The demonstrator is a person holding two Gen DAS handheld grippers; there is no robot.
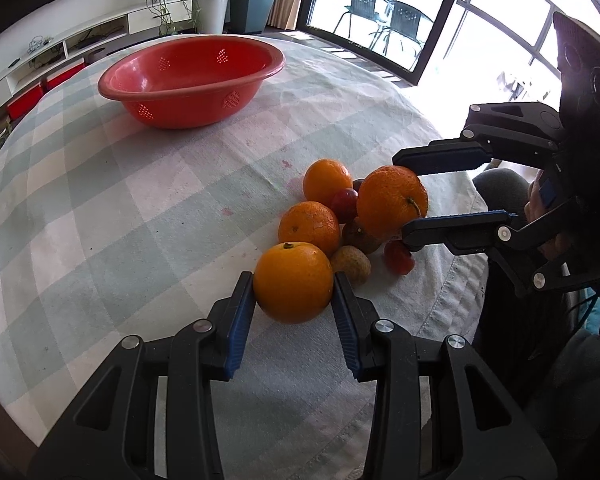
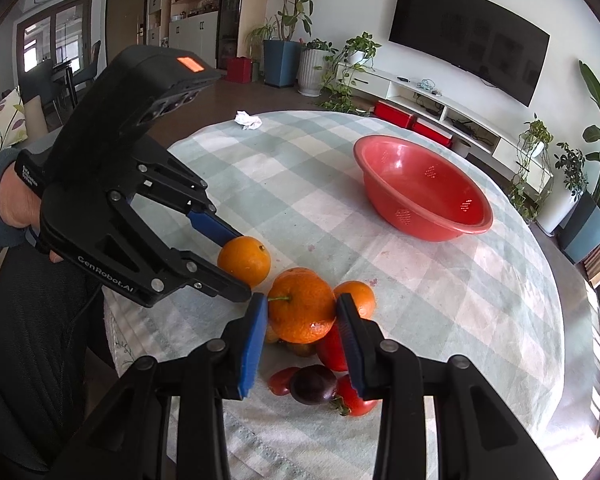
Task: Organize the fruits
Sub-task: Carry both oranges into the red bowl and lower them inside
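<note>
On the round table with its pale checked cloth (image 1: 100, 200), the fruit sits in one loose heap near the person's edge, while the red perforated bowl (image 1: 192, 80) stands well apart on the far side and shows nothing inside it in either view. Judged from that, the sorting has barely begun: no fruit has reached the bowl, and every piece is left to move. Both grippers are already at work, though. The left gripper (image 1: 294, 292) has its blue pads pressed against the two sides of the nearest orange (image 1: 293, 282), which rests at the front of the heap, touching or barely off the cloth. The right gripper (image 2: 302, 312) is closed in the same way on a larger, rougher orange with a stalk (image 2: 302, 308), and this one seems lifted a little above the pieces under it. Left on the cloth are two more oranges (image 1: 327, 182), a few small brownish fruits (image 1: 351, 264), several red ones (image 2: 354, 398) and a dark plum-like fruit (image 2: 313, 384), all crowded together and touching. A crumpled white scrap (image 2: 248, 120) lies at the table's far rim, away from everything. What remains, by this reading, is carrying both held oranges across to the bowl and then returning for the rest of the pile.
</note>
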